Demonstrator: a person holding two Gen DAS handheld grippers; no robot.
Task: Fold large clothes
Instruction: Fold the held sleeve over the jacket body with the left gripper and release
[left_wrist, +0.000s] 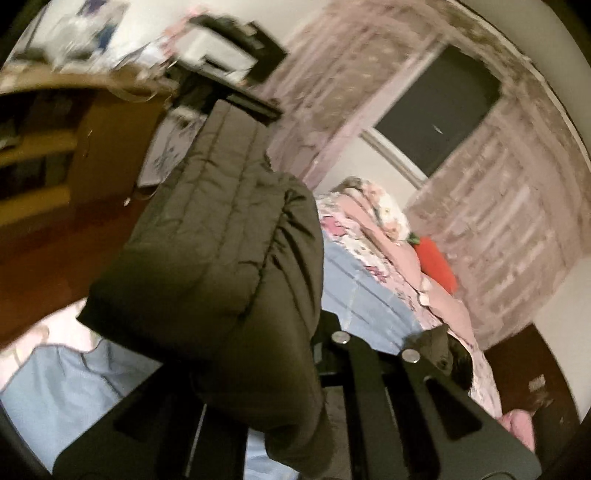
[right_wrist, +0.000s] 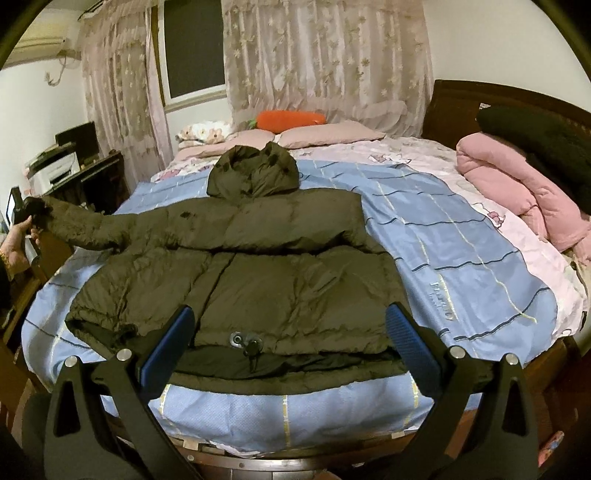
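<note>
A wide bed covered by a light blue sheet with thin dark and yellow stripes (right_wrist: 461, 236) fills the space ahead of the right gripper, and a dark olive-green hooded puffer jacket (right_wrist: 266, 266) lies flat on it, hem toward the gripper and hood (right_wrist: 255, 171) pointing away toward the pillows. The right gripper (right_wrist: 290, 341) hovers just above the jacket's hem with its blue-padded fingers (right_wrist: 404, 338) spread wide apart, holding nothing. Out to its left, the jacket's sleeve (right_wrist: 88, 229) is stretched off the edge of the bed, its cuff clamped in the left gripper (right_wrist: 29, 212), which the person's hand (right_wrist: 16, 245) carries. From the left wrist view that quilted sleeve drapes over the gripper's fingers and hides their tips. Beyond the jacket's right side a rolled pink quilt (right_wrist: 517, 188) rests on the bed, and past the hood an orange carrot-shaped plush (right_wrist: 291, 120) lies on the pillows.
</note>
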